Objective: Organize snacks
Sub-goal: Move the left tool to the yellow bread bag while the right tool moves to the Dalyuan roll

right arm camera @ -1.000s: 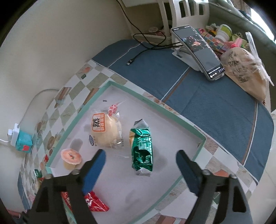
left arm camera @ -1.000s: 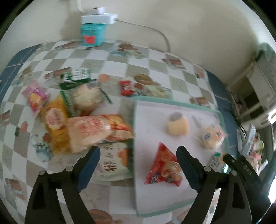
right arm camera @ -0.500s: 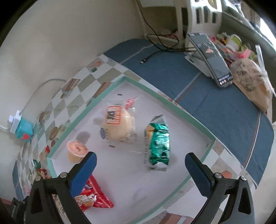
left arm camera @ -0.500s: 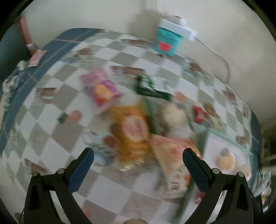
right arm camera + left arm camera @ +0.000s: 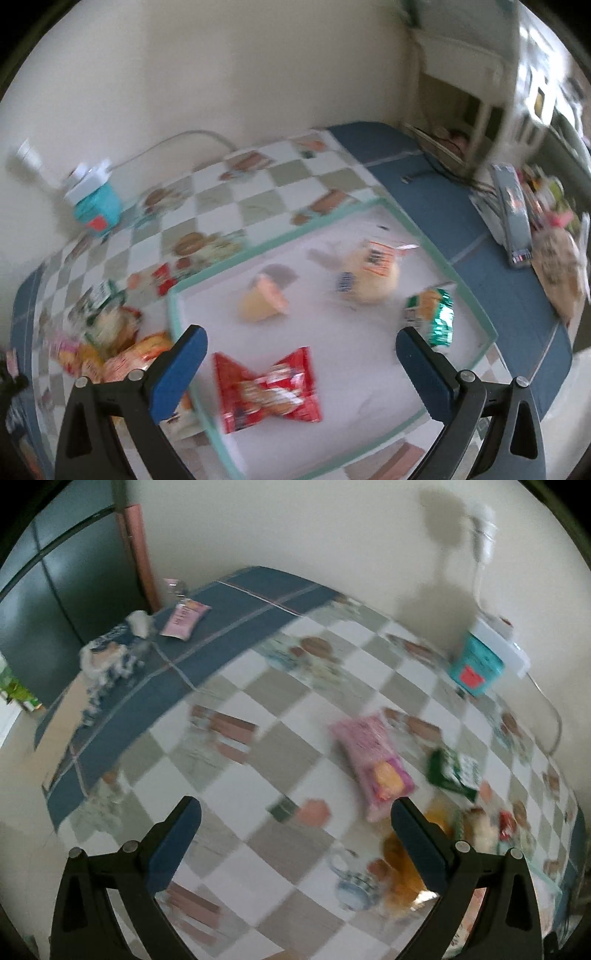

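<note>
My left gripper (image 5: 295,808) stands wide open over bare checkered tablecloth, with nothing between its fingers. A pink snack packet (image 5: 371,758), a green packet (image 5: 452,771) and a yellow-orange bag (image 5: 402,867) lie to its right, blurred. My right gripper (image 5: 301,339) is wide open above the white tray with a mint rim (image 5: 280,238). In the tray lie a red packet (image 5: 269,387), a jelly cup on its side (image 5: 262,301), a wrapped bun (image 5: 371,275) and a green foil packet (image 5: 432,314). A pile of snack bags (image 5: 110,339) lies left of the tray.
A teal box with a white charger on it (image 5: 478,662) stands by the wall, its cable trailing along it. A phone on a stand (image 5: 511,210) and a bagged loaf (image 5: 557,273) sit on the blue cloth to the right. A small pink packet (image 5: 184,616) lies at the far left corner.
My left gripper swung left, away from the tray and pile, to the bare cloth. My right gripper turned left, bringing the red packet and snack pile into view. Both jaws stand wider.
</note>
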{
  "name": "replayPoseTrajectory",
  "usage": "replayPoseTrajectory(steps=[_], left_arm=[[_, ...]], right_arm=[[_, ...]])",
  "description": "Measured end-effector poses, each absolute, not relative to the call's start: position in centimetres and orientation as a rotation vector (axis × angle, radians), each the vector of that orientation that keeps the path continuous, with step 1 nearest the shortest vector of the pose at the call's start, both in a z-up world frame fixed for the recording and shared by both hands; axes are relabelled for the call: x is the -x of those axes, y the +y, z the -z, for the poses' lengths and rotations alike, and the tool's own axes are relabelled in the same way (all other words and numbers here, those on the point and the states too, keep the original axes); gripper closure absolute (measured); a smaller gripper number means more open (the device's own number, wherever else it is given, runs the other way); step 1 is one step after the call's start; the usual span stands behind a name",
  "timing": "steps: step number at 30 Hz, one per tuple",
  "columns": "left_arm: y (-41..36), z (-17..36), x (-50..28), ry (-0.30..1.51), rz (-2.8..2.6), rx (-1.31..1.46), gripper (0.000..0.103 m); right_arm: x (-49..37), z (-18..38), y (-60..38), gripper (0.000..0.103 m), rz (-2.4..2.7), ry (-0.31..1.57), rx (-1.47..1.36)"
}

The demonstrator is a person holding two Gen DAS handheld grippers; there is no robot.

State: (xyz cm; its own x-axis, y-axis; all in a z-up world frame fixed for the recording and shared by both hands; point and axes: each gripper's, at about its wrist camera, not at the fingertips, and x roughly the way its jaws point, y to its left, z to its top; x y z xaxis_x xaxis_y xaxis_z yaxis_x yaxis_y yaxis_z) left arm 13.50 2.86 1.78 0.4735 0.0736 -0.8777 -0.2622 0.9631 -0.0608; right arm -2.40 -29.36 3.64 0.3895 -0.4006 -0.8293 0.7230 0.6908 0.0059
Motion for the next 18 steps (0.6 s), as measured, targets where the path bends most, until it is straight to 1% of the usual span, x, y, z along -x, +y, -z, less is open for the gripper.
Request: replayPoseTrajectory(steps=[10, 18], left_arm=[[6.7, -1.4, -14.1, 1.076, -0.233, 0.271, 0.001], [9.1, -1.6, -14.3, 1.069, -0.25, 0.289, 0.001]], right_arm=[[-1.7, -5.0, -23.0, 0.0, 0.625, 0.949, -0.334], [-4.2, -3.6, -18.6, 0.0, 0.554, 1.019, -0.327]])
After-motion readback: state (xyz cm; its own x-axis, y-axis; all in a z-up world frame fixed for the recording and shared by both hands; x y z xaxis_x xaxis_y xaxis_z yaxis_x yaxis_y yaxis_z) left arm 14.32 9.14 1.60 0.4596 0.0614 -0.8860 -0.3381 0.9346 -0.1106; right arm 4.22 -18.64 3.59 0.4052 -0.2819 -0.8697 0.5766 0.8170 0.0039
